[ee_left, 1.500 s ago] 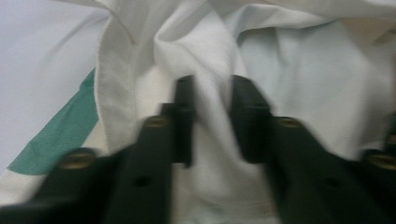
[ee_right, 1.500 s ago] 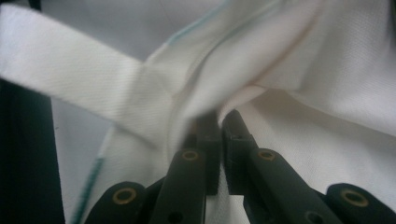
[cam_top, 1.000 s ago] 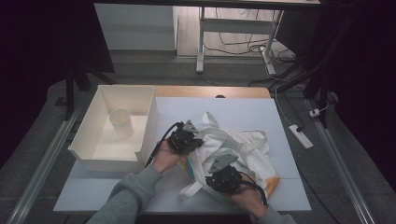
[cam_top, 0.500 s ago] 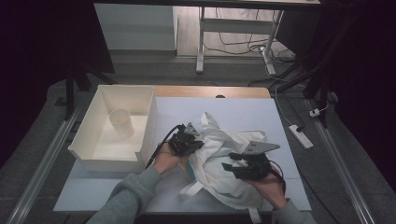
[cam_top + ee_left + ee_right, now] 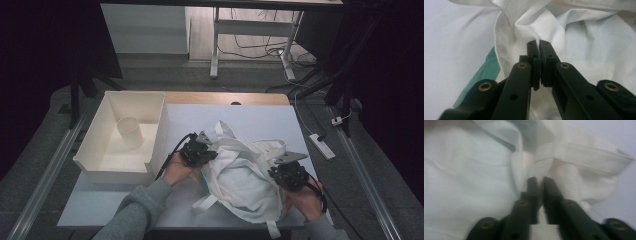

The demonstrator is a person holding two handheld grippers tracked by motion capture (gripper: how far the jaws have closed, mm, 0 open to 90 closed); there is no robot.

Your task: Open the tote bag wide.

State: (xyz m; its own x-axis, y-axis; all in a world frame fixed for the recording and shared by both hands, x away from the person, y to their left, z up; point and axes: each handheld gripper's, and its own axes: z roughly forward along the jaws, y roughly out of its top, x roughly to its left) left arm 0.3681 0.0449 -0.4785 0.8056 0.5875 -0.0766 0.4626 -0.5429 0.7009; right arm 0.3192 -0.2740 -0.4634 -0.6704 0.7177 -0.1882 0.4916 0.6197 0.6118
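My left claw [image 5: 540, 46] is pressed together on a fold of the white cloth bag [image 5: 245, 175], the fabric caught between the pads at the bag's left edge. My right claw [image 5: 539, 182] has just been closing and now stands nearly together on a gathered pleat below the bag's hemmed rim; in the high view it [image 5: 286, 172] sits at the bag's right side. I judge both grips as taken, though the right gripper view is blurred and I cannot vouch for how deep that bite is.

The bag lies crumpled near the front-centre of the tabletop [image 5: 250, 115], straps [image 5: 220, 131] trailing loose toward the far side and another off the near edge. A green item [image 5: 202, 177] peeks from under its left edge. As I read it, the work is smoothing or folding the bag: gripping two opposite sides is done; stretching it flat and squaring it is left.

The bag's long axis runs roughly left to right between my claws, its hemmed mouth apparently turned toward the far right. A white bin [image 5: 150, 125] holding a cup [image 5: 130, 131] stands just beside, to the left.
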